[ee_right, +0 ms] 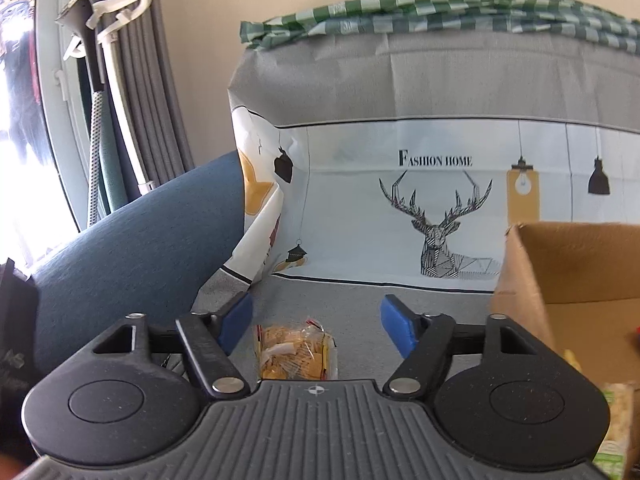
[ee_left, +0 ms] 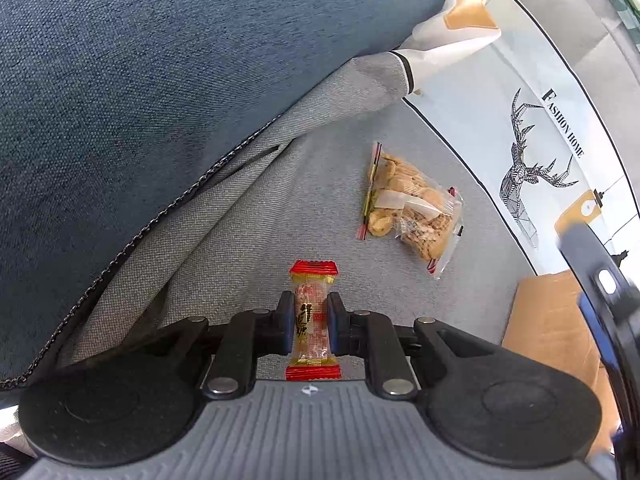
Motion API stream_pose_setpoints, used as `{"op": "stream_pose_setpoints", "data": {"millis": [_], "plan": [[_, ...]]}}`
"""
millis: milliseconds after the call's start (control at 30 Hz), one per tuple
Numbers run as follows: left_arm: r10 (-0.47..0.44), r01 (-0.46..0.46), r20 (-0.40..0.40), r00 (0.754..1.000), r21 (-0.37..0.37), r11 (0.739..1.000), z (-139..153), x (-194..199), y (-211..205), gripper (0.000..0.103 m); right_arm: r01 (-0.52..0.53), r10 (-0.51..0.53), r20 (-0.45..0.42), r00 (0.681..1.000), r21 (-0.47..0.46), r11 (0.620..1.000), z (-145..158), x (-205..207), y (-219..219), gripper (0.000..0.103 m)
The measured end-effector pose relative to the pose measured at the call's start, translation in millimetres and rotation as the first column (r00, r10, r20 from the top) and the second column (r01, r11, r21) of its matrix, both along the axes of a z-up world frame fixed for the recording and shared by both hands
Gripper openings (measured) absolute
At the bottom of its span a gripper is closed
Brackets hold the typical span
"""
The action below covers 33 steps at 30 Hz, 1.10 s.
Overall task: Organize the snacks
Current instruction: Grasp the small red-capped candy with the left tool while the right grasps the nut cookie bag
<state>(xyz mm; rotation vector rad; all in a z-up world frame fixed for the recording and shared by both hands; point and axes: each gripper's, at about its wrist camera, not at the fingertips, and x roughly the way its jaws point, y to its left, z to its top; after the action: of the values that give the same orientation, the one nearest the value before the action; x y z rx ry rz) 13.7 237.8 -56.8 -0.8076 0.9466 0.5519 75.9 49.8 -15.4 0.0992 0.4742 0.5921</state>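
left gripper (ee_left: 311,322): I see it pinching a red-ended candy (ee_left: 313,320) by its clear middle; both pads press on the wrapper; candy stands lengthwise between the fingers, red ends sticking out front and back; held above the grey cover (ee_left: 340,184)
right gripper (ee_right: 316,326): I read it as spread wide; blue pads (ee_right: 396,330) well apart; nothing pinched
cracker bag (ee_left: 412,210): clear packet of biscuits lying flat on the grey cover; in the right wrist view (ee_right: 296,354) it sits low between the spread fingers, touching neither pad as far as I can tell
cardboard box (ee_right: 560,268): open, at the right of the right wrist view; also at the right edge of the left wrist view (ee_left: 552,320); some packets inside, a green-and-white one (ee_right: 616,420) near the lower right corner; contents mostly cut off
blue cushion (ee_left: 160,100): fills the upper left of the left wrist view; butts against the grey cover
printed backrest (ee_right: 400,200): white panel with a deer drawing and "FASHION HOME"; green checked cloth (ee_right: 440,12) draped on top
window side: grey curtain (ee_right: 160,80) and a garment steamer (ee_right: 90,60) at far left
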Motion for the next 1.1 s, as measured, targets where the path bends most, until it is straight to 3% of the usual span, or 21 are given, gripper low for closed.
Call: {"op": "stream_pose_setpoints", "data": {"millis": [233,433,667,767,900,1000,1100], "plan": [[0.003,-0.003,-0.010,1.000,-0.003,1.000,-3.0,1.2,3.6,0.017,-0.005,0.010,-0.141,0.990,0.034,0.999,-26.1,44.5,28.3,0.092],[0.001,-0.001,-0.022,1.000,-0.003,1.000,-5.5,5.2,2.2,0.017,-0.034,0.038,-0.252,0.967,0.021,0.999,-52.6,71.3,53.1,0.094],[0.007,-0.007,-0.029,1.000,0.001,1.000,-7.1,7.2,2.4,0.018,-0.071,0.065,-0.304,0.951,-0.008,0.997,-73.6,81.9,72.7,0.093],[0.009,-0.009,-0.031,0.999,0.007,1.000,-6.2,7.0,1.6,0.018,-0.085,0.076,-0.311,0.947,-0.015,0.996,-77.2,83.3,75.0,0.087],[0.011,-0.011,-0.035,0.999,0.010,1.000,-6.2,7.5,0.0,0.018,-0.093,0.080,-0.314,0.946,-0.026,0.995,-79.0,84.1,75.3,0.068],[0.010,-0.010,-0.033,0.999,0.012,1.000,-5.3,8.8,-1.8,0.018,-0.103,0.088,-0.311,0.946,-0.033,0.994,-78.2,83.6,75.2,0.065],[0.011,-0.011,-0.032,0.999,0.014,1.000,-5.4,10.0,-1.3,0.017,-0.112,0.096,-0.278,0.956,-0.045,0.993,-73.5,79.0,75.7,0.052]]}}
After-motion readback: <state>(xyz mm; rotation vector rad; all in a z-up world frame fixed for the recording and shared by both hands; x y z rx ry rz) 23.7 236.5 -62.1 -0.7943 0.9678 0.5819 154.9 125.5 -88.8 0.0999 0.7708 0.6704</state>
